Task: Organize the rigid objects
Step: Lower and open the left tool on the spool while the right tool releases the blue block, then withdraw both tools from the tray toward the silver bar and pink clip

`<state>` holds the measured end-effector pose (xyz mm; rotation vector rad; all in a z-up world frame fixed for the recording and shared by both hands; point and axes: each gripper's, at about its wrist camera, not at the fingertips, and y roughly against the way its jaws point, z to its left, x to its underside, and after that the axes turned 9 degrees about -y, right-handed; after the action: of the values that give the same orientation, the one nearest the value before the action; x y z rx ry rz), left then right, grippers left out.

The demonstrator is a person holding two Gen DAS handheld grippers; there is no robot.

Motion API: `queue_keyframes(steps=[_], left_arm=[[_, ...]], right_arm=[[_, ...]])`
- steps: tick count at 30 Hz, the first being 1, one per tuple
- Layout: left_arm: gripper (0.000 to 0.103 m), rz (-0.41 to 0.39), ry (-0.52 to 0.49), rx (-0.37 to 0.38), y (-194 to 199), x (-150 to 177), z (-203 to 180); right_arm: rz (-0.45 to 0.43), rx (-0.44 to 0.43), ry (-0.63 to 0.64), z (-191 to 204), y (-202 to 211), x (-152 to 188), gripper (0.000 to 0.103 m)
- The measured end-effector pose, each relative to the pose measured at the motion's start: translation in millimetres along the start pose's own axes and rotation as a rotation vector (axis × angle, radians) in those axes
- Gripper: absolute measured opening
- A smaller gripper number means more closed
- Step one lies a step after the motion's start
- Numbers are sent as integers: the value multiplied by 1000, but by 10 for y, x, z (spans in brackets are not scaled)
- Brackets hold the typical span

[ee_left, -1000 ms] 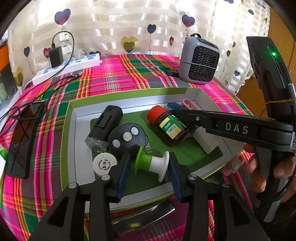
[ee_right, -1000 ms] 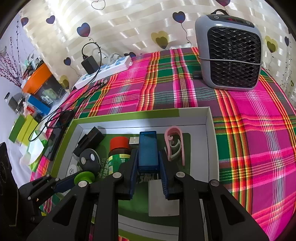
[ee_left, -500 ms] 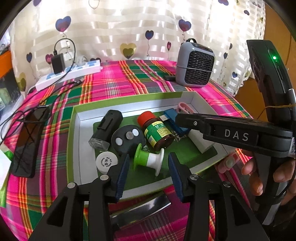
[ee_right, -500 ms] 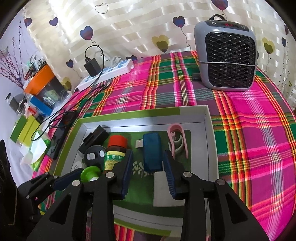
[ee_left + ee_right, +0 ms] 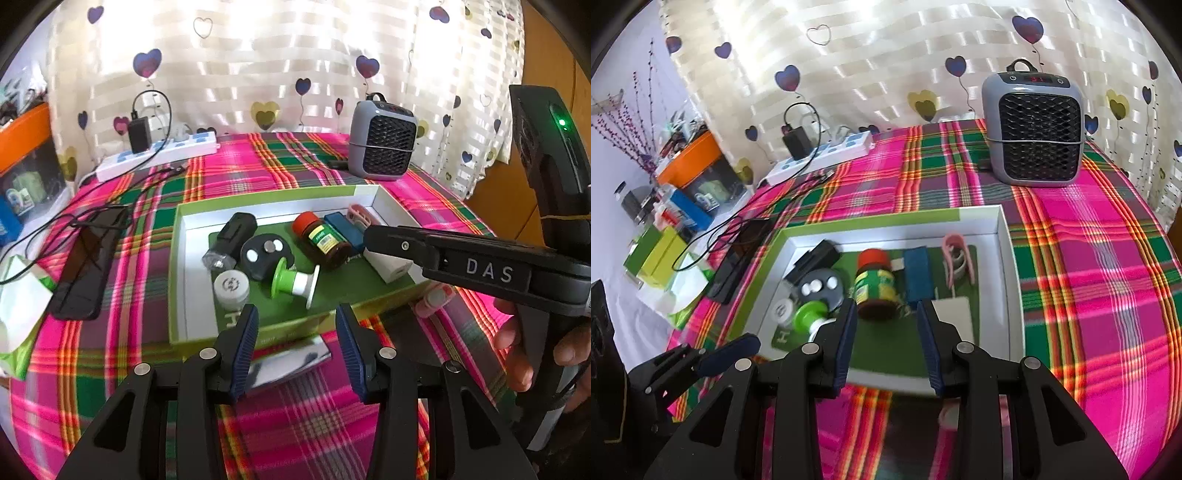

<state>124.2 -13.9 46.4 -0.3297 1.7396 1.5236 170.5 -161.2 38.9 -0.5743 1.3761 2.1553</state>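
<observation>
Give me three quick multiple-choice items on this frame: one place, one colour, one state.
1. Where does the blue block lie?
A. on the tablecloth
B. in the box, between the brown bottle and the pink clip
C. on the heater

2. What colour is the bottle's cap?
A. red
B. white
C. black

3. What is the state of the right gripper?
A. shut on the block
B. shut on the bottle
C. open, holding nothing

Answers: B, it rests on the green liner of the box; A, red cap visible; C, the gap between the pads is bare.
</observation>
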Motion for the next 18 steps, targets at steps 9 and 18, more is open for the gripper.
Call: queue_keyframes(steps=[9,18], left_arm=[[43,-18,7,-28,211,161,-33],[43,-28,7,-37,343,308,-91]], right_arm=[[-22,-3,1,36,151,214,35],[-38,11,13,24,263,411,35]])
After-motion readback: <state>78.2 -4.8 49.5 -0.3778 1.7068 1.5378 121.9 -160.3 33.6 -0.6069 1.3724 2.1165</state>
